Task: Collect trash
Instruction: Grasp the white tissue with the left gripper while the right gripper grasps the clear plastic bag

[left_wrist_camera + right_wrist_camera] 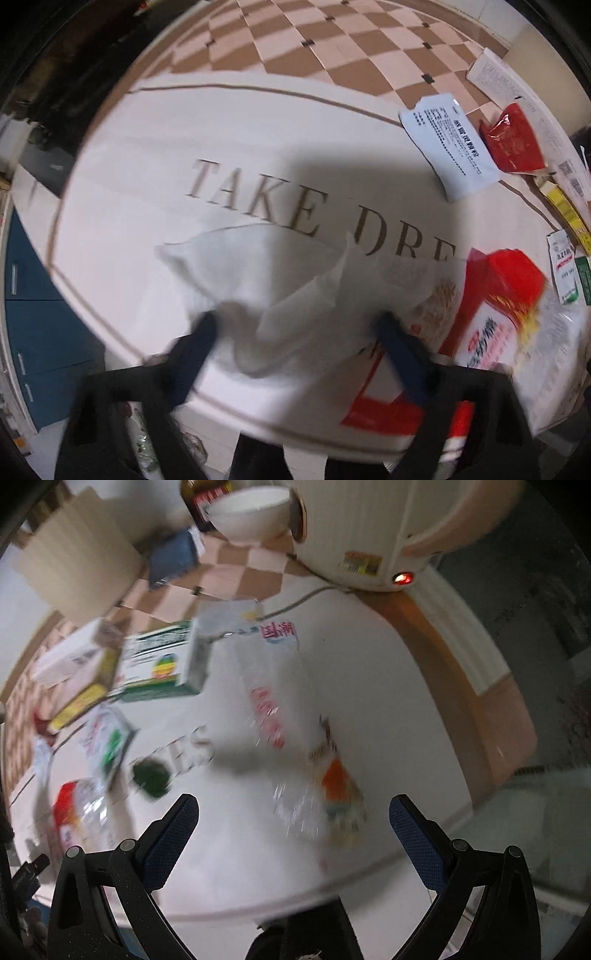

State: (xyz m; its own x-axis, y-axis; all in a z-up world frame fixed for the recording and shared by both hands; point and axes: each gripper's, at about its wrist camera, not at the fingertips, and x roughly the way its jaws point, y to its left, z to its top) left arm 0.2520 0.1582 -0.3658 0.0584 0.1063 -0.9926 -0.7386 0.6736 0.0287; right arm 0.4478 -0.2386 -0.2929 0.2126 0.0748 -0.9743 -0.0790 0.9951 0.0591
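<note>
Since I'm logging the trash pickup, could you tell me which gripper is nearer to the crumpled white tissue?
Left. The left gripper straddles the white tissue, its open fingers on either side. The right gripper hovers over a clear wrapper instead.

Both fisheye views are evenly lit from overhead, with dark vignetting ringing the edges. In the left view a broad soft shadow (pixel 332 192) lies across the counter (pixel 147 166) from centre toward 3 o'clock. Motion blur smears both, heaviest in the right view toward 9 o'clock. Straight lines bow at the rims.
</note>
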